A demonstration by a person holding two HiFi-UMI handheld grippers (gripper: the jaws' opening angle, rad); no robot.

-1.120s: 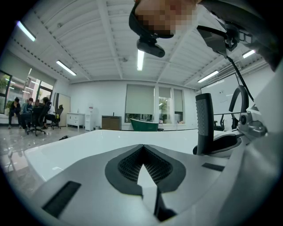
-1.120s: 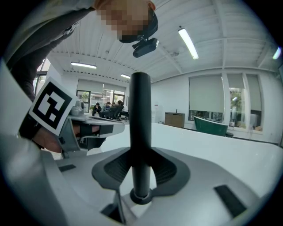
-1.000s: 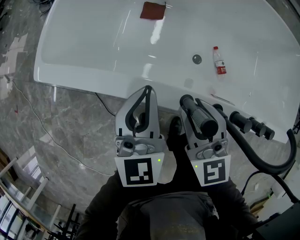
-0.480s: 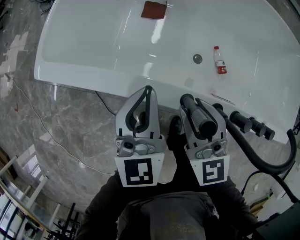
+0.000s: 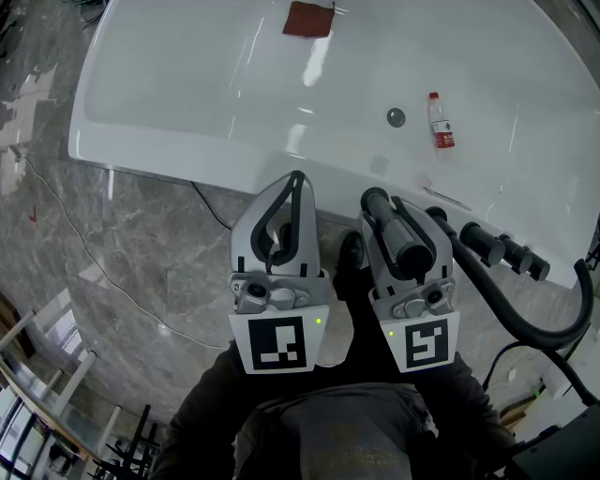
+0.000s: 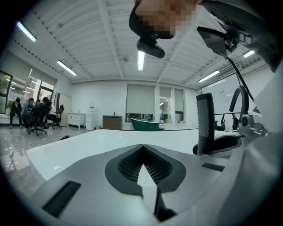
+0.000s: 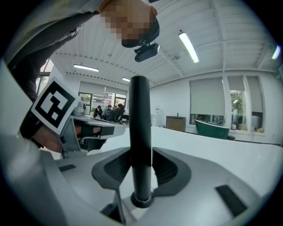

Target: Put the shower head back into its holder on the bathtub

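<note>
Right gripper (image 5: 386, 214): fingers clenched on the shower head (image 5: 405, 242), a matte black ribbed cylinder, held just short of the near rim of the glossy white tub (image 5: 187, 84). A smooth black hose (image 5: 497, 305) curves off to the right. Left gripper (image 5: 296, 180): fingers pressed together, nothing between them. In the tub: small clear bottle (image 5: 440, 122), round metal drain (image 5: 396, 117), rust-brown square cloth (image 5: 307, 20). Floor (image 5: 122, 253) is grey veined marble
</note>
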